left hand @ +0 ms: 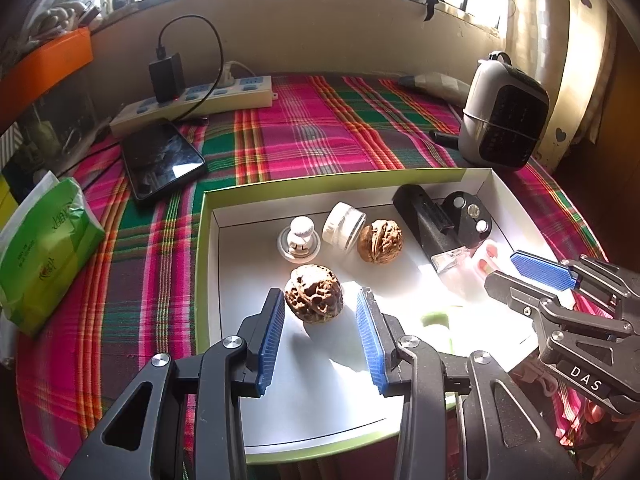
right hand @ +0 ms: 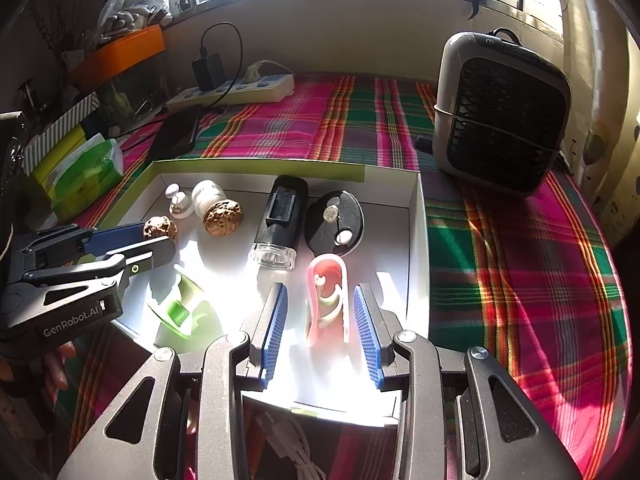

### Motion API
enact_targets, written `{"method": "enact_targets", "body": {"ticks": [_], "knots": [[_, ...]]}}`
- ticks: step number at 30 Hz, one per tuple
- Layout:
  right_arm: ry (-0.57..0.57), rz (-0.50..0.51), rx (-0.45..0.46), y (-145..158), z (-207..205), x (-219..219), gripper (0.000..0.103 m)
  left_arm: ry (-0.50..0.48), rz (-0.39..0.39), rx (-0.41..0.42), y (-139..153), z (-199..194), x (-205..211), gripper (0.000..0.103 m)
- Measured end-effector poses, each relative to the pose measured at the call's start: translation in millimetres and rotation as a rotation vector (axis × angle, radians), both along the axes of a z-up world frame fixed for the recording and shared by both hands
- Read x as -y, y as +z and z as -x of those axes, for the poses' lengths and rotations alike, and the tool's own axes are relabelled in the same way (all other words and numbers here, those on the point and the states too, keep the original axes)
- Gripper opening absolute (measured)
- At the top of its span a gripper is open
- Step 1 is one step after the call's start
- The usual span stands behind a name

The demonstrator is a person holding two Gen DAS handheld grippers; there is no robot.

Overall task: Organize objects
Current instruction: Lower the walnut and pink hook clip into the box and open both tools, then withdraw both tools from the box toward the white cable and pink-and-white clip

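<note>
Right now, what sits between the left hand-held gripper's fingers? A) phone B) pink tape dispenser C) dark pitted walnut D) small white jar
C: the left hand-held gripper is open, with the dark pitted walnut between its blue pads, inside the white tray; no contact is evident.

green tape holder [left hand: 436, 322] washed out by glare, behind left claw [left hand: 322, 312]

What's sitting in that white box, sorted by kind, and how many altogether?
Walnuts: 2
Small white jar: 1
White figurine on round base: 1
Black cylinder gadget: 1
Black oval stand: 1
Pink holder: 1
Green tape dispenser: 1
Total: 8
</note>
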State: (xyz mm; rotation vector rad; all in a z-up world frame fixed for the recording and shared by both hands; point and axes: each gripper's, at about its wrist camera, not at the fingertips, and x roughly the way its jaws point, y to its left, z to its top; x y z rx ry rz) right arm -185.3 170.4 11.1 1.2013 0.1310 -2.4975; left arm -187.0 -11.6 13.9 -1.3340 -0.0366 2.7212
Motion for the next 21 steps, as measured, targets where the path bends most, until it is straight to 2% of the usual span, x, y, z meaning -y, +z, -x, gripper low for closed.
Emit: {"method": "enact_targets", "body": {"ticks": [21], "knots": [[-0.020,0.032,-0.055,15.5,-30.8,-2.4,0.036,0.028,-0.007,-0.054,15.9,-38.9,2.1,0.035]]}}
